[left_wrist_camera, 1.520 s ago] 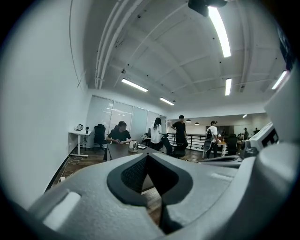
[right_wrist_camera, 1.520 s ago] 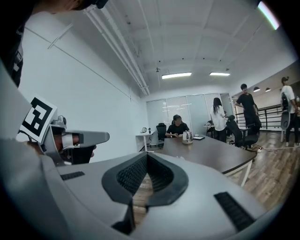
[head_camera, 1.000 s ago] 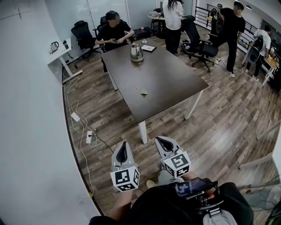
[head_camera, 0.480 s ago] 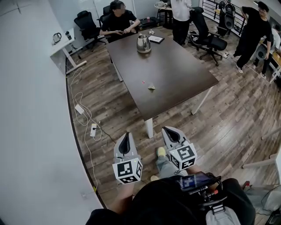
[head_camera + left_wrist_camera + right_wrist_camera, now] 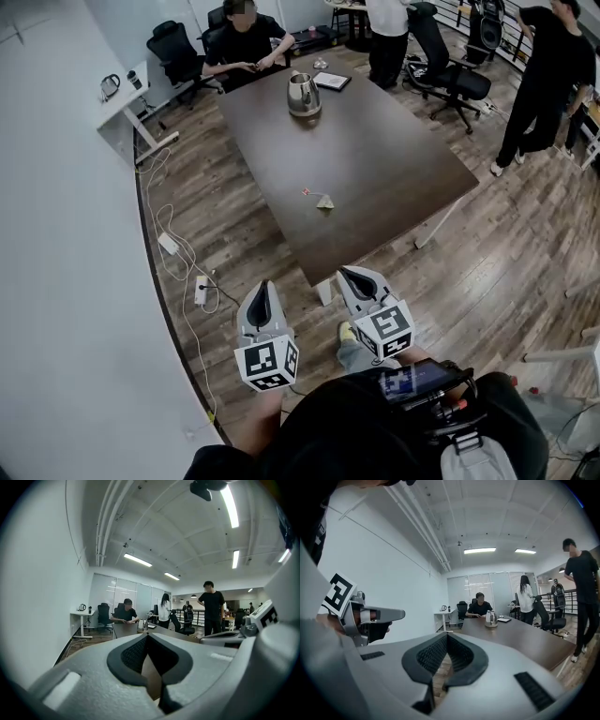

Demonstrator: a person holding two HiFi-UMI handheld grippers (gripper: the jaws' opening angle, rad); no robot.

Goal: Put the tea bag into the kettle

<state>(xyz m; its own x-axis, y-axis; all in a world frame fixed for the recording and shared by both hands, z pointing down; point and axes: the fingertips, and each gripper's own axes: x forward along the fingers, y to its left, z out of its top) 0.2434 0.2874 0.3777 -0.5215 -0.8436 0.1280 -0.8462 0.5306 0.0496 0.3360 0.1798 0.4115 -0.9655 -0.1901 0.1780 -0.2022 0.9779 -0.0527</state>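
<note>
The steel kettle (image 5: 303,95) stands at the far end of the dark brown table (image 5: 394,178). A small tea bag (image 5: 324,201) with a red tag (image 5: 306,191) lies on the table near its front left part. Both grippers hover over the wooden floor, short of the table's near corner. My left gripper (image 5: 262,292) and my right gripper (image 5: 352,277) are shut with nothing between the jaws. In the right gripper view the kettle (image 5: 491,618) shows far ahead, past the closed jaw tips (image 5: 447,634). In the left gripper view the jaw tips (image 5: 147,634) also meet, and the kettle (image 5: 143,625) is small behind them.
A person (image 5: 246,42) sits at the table's far end, and a tablet (image 5: 333,82) lies beside the kettle. Two people stand by office chairs (image 5: 448,73) at the right. A white side desk (image 5: 122,98) is at the left. Cables and a power strip (image 5: 200,292) lie along the wall.
The table and tea bag have come closer in the head view as I step towards them. Both grippers stay shut side by side. The standing person in black has shifted at the right.
</note>
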